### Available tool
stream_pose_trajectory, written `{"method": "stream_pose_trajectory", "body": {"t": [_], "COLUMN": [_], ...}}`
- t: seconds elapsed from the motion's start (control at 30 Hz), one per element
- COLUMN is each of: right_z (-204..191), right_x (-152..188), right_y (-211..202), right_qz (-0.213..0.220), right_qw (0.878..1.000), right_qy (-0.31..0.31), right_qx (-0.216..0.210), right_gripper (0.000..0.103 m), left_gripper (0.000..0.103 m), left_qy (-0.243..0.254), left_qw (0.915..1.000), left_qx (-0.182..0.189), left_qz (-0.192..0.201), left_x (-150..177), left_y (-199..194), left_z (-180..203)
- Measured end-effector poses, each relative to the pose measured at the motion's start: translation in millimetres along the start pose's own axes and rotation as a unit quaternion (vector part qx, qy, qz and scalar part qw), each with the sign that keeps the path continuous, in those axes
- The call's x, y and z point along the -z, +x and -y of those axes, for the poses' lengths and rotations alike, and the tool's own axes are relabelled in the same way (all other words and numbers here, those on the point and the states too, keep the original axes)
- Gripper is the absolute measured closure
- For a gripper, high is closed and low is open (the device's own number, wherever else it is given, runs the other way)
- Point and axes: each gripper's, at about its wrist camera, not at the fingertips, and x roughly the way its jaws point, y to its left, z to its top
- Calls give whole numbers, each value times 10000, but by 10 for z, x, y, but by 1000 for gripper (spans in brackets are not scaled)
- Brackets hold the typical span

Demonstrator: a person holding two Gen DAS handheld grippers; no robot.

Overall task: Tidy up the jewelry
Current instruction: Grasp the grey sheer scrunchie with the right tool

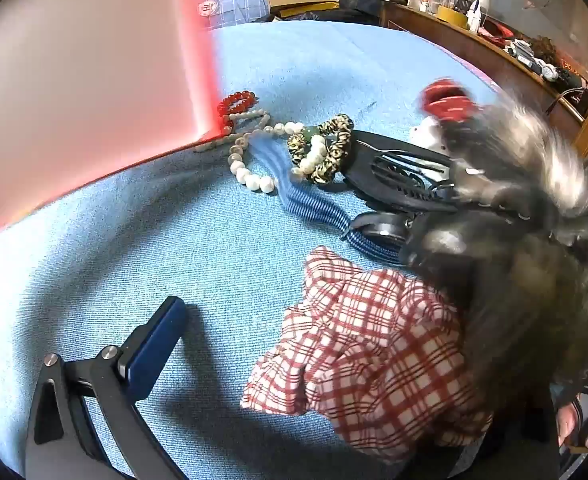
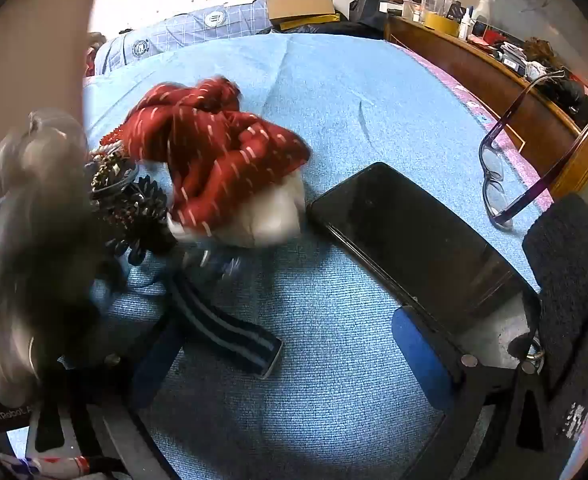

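The jewelry is heaped on the blue bedspread (image 1: 254,60): a red bead bracelet (image 1: 238,102), white bead strands (image 1: 250,176) and a leopard-print scrunchie (image 1: 329,152) are tangled together beside a black hair claw (image 1: 397,176). The left gripper (image 1: 254,360) is held spread wide above bare cloth, nothing pinched; only one blue pad (image 1: 154,344) is seen, a checked cloth (image 1: 373,352) covering the other side. The right gripper (image 2: 286,344) is likewise spread and empty, near a striped band (image 2: 230,332), a red knitted piece (image 2: 218,144) and a phone (image 2: 409,240). One loose strand at the heap's edge should probably be chosen first and lifted slowly, so that the tangled neighbours are not dragged along
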Motion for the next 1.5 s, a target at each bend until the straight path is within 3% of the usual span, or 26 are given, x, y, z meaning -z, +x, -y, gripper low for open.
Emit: {"method": "stream_pose_trajectory", "body": {"t": [0.33,0.53,0.67,0.83,1.0,1.1,1.2,1.33,1.37,1.5], "right_z": [40,111,207,188,158,204,160,19,130,-153], "right_x": [24,319,431,525,578,540,525,505,541,657], "right_y": [-111,-476,-831,-1278,-1280,-1254,-1328,-1560,-1666,-2052], "right_qz": [-173,-19,341,1149,1140,1082,1133,1234,1318,1843], "right_qw": [9998,9992,9977,9890,9840,9820,9846,9829,9818,9760], "right_qy": [-54,-378,-164,62,417,632,535,571,645,478], "right_qx": [-123,-91,-560,-932,-1303,-1415,-1220,-1245,-1209,-1055], "right_gripper": [0,0,0,0,0,0,0,0,0,0], "left_gripper": [0,0,0,0,0,0,0,0,0,0], "left_qy": [2,1,1,-8,17,21,165,-184,-263,-448], "left_qw": [10000,10000,10000,10000,10000,9991,9965,9901,9873,9752], "left_qx": [-1,-1,-1,-12,-31,31,141,167,140,-417], "left_qz": [0,0,2,2,-3,416,805,1384,1563,2128], "left_x": [-8,-26,-15,-8,37,147,360,669,733,852], "left_y": [0,7,0,5,-51,-404,-868,-1512,-1668,-2042], "left_z": [19,24,15,22,4,-118,-271,-575,-628,-773]}}
